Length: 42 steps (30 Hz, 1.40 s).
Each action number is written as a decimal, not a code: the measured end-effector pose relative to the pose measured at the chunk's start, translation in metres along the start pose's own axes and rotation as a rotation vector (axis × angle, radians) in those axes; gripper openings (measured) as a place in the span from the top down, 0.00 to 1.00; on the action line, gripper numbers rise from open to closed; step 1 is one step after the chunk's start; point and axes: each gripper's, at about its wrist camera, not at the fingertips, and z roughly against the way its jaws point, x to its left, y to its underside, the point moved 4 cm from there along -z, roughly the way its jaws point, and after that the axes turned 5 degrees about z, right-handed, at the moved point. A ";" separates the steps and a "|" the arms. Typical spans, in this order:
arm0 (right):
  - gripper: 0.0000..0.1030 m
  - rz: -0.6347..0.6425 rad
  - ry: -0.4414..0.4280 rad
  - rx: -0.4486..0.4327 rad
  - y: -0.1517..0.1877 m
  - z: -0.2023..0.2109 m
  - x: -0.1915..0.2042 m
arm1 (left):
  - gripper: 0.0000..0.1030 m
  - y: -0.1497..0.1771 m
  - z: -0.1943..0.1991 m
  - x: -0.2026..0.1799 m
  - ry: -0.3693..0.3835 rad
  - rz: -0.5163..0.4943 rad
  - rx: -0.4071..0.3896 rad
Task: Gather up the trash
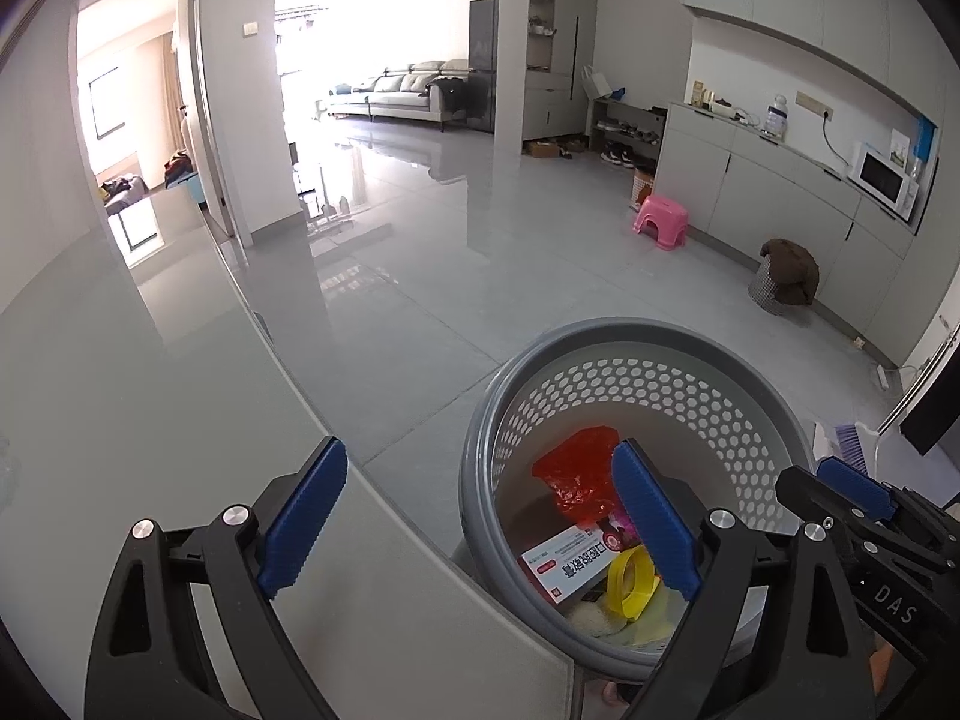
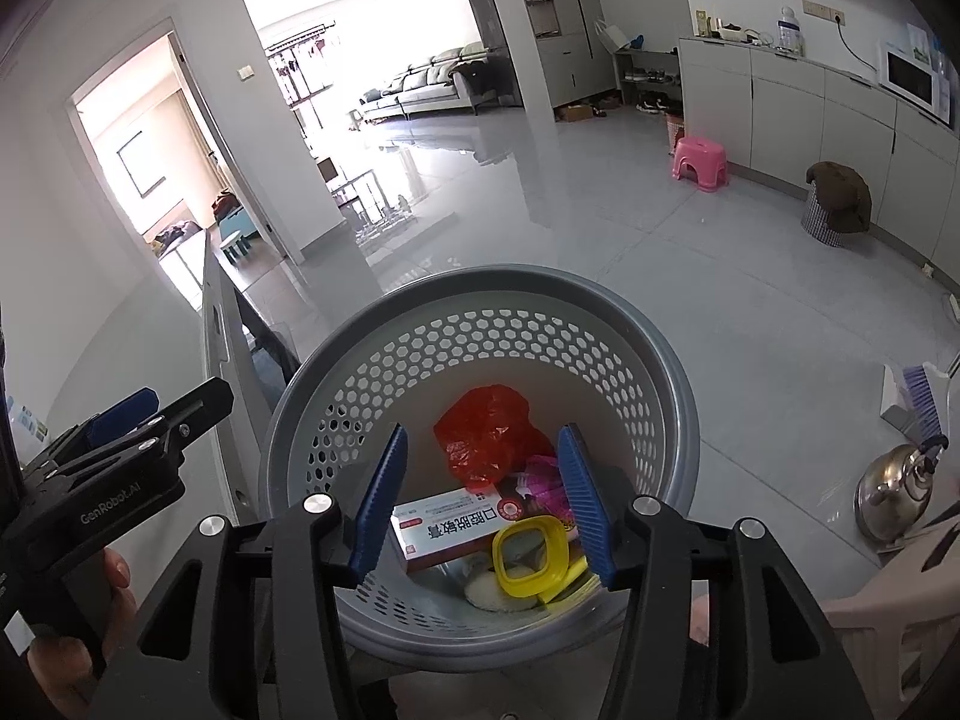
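A grey perforated waste basket point(image 2: 480, 285) stands on the floor below both grippers. Inside it lie a crumpled red plastic bag point(image 2: 486, 432), a red-and-white carton point(image 2: 450, 531), a yellow plastic ring point(image 2: 531, 552) and a pink wrapper point(image 2: 546, 480). My right gripper point(image 2: 483, 504) hangs over the basket's mouth, open, with nothing between its blue pads. My left gripper point(image 1: 480, 519) is open wide, one finger over the table point(image 1: 180, 420) and the other over the basket point(image 1: 630, 330). It holds nothing. Each gripper shows in the other's view: the right gripper point(image 1: 822, 483) and the left gripper point(image 2: 174, 405).
The table's curved edge runs just left of the basket. A steel kettle point(image 2: 894, 492) and a broom with dustpan point(image 2: 918, 396) sit on the floor at right. A pink stool point(image 2: 699, 162) and a cloth-covered bin point(image 2: 837, 198) stand by the cabinets. Glossy tiled floor stretches ahead.
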 end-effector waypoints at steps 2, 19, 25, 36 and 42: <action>0.49 0.001 0.002 -0.006 0.001 0.000 0.002 | 0.13 0.000 0.003 0.000 -0.004 -0.001 -0.004; 0.32 0.004 0.029 -0.037 0.007 0.016 0.009 | 0.08 -0.002 0.017 0.002 -0.011 -0.016 -0.021; 0.31 0.002 0.040 -0.043 0.007 0.019 0.009 | 0.06 -0.002 0.019 -0.001 -0.007 -0.021 -0.031; 0.30 0.000 0.051 -0.049 0.007 0.024 0.008 | 0.06 -0.002 0.021 -0.003 0.001 -0.021 -0.033; 0.30 0.005 0.057 -0.058 0.006 0.029 0.009 | 0.06 -0.003 0.023 -0.002 -0.002 -0.021 -0.039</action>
